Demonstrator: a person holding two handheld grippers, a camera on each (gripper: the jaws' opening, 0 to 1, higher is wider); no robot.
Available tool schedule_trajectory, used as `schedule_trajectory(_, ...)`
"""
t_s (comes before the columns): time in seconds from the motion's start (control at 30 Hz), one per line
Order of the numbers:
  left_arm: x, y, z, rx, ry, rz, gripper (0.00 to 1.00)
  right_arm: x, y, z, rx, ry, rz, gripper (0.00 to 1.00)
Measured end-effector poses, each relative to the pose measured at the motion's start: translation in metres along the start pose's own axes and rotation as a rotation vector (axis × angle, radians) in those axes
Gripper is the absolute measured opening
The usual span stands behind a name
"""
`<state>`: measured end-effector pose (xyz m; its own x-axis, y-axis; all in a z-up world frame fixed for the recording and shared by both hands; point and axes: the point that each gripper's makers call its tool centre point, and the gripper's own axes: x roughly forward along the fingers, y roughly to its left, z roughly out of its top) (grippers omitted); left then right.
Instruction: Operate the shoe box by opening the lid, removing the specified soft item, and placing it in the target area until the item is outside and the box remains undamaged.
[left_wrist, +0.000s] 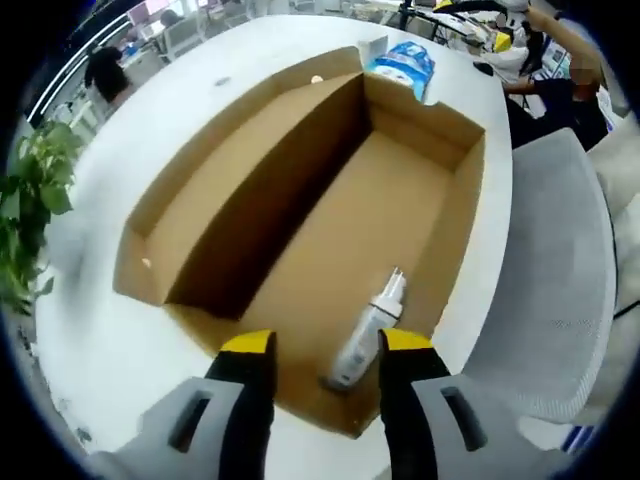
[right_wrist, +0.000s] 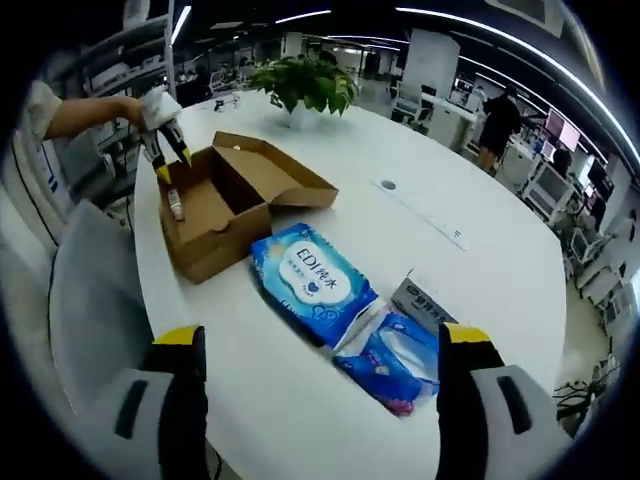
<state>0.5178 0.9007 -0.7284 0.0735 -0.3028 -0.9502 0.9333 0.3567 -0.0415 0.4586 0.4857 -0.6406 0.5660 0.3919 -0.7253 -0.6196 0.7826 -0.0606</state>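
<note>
Left gripper view, nearest first: the left hand-held gripper (left_wrist: 325, 345) has its two yellow-tipped jaws apart, poised over the near end of the open shoe box (left_wrist: 455, 215). A small white spray bottle (left_wrist: 366, 331) lies on the box floor between the jaws, nozzle pointing away; whether the jaws touch it cannot be told. The box is brown cardboard, and its lid (left_wrist: 225, 150) is folded back to the left and lies open beside the box on the white tabletop (left_wrist: 130, 330). Beyond the far end of the box, a blue wet-wipe pack (left_wrist: 405, 65) rests on the tabletop. A grey chair back (left_wrist: 560, 290) stands to the right, and a green plant (left_wrist: 25, 205) at the left edge. Right gripper view, nearest first: the right hand-held gripper (right_wrist: 322, 345) has its jaws wide apart and holds nothing. Between and just beyond them lie a crumpled blue soft pack (right_wrist: 395, 355) and a larger blue wet-wipe pack (right_wrist: 310, 280), touching each other, outside the box. A small grey carton (right_wrist: 425, 300) sits just beside the crumpled pack. Farther off, the shoe box (right_wrist: 200, 245) stands with its lid (right_wrist: 275, 175) open, and the left hand-held gripper (right_wrist: 163, 150) reaches over the spray bottle (right_wrist: 176, 205). A potted plant (right_wrist: 305, 85) stands at the far side of the tabletop (right_wrist: 450, 190).
</note>
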Motion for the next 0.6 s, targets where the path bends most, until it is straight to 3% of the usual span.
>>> schedule_trajectory(0.1,0.005,-0.007,0.002,0.047,0.022,-0.061,0.44,-0.004,0.015,-0.003,0.030,-0.020,0.009,0.96)
schedule_trajectory(0.6,0.023,-0.017,0.006,0.228,0.137,-0.210,0.43,-0.008,0.061,-0.023,0.143,-0.050,0.032,0.96)
